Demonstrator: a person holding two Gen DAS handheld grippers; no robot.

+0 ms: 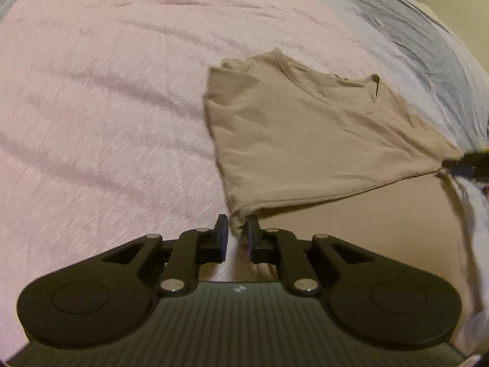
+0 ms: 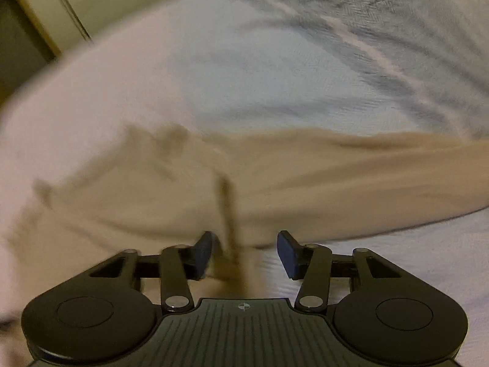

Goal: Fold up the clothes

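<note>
Shirt (image 2: pixel 275 183) in right wrist view: smeared by motion, folds and edges unreadable.
Shirt corner between the left gripper's (image 1: pixel 237 235) jaws: too narrow a gap to tell whether the pads press it.
Right gripper (image 1: pixel 470 165) in left wrist view: cut off by the picture's edge, blurred.
Far items beyond the bed (image 1: pixel 107 91): too small to identify.
Furniture (image 2: pixel 45 15) beside the bed: blurred, cropped.
</note>
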